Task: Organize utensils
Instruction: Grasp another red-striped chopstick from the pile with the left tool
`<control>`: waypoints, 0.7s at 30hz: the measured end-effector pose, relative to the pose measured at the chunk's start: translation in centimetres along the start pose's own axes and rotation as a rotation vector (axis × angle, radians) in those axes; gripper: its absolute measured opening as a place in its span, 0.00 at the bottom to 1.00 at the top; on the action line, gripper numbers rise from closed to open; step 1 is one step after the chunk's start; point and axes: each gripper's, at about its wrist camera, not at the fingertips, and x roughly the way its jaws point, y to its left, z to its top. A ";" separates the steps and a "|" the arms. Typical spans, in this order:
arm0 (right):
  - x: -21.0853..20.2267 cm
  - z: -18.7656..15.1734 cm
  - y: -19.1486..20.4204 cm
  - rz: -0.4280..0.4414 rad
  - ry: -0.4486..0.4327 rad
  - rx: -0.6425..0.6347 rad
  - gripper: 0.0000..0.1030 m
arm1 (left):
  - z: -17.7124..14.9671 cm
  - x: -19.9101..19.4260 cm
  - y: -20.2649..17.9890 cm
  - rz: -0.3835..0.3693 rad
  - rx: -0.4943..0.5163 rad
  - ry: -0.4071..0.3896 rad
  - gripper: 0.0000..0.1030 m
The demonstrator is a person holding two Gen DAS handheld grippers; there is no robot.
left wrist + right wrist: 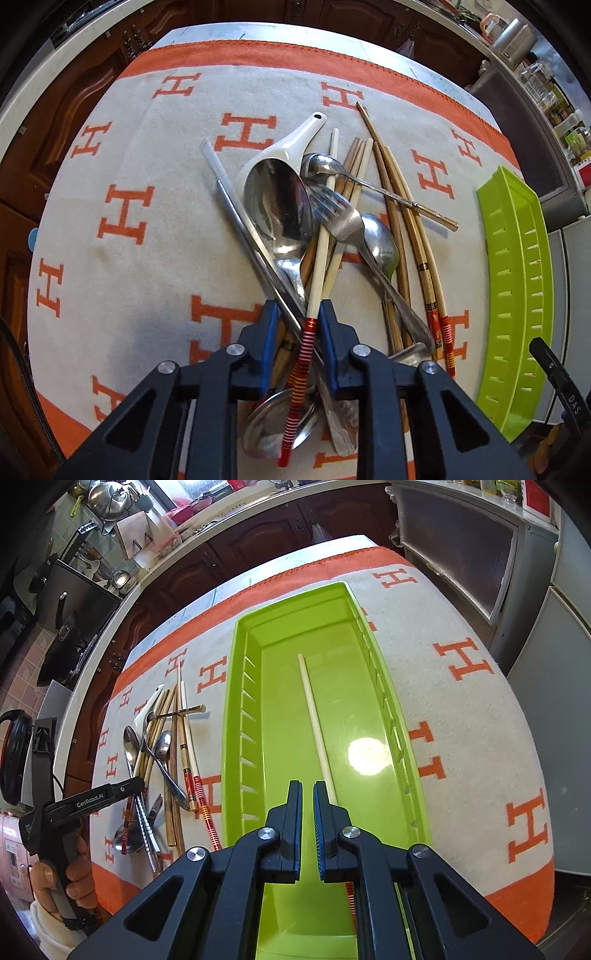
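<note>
Utensils [317, 221]: heaped on the cloth [147, 155], left of the green tray [280, 672].
Left gripper [295, 314]: fingers closed on a red-banded chopstick [317, 266] in the heap.
Right gripper [307, 794]: above tray, narrow gap, holding nothing.
Tray contents: one pale chopstick [314, 716], lying lengthwise.

Dark wooden cabinets [192, 572] under a cluttered pale countertop [229, 509].

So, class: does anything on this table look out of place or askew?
Yes. The utensil pile lies crossed and tangled on the cloth, handles pointing different ways. Only one chopstick lies in the green tray, without its mate.
</note>
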 end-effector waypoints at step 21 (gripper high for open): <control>-0.2 -0.3 0.2 0.029 0.008 -0.013 0.06 | -1.6 -3.8 0.4 -0.058 0.089 -0.109 0.27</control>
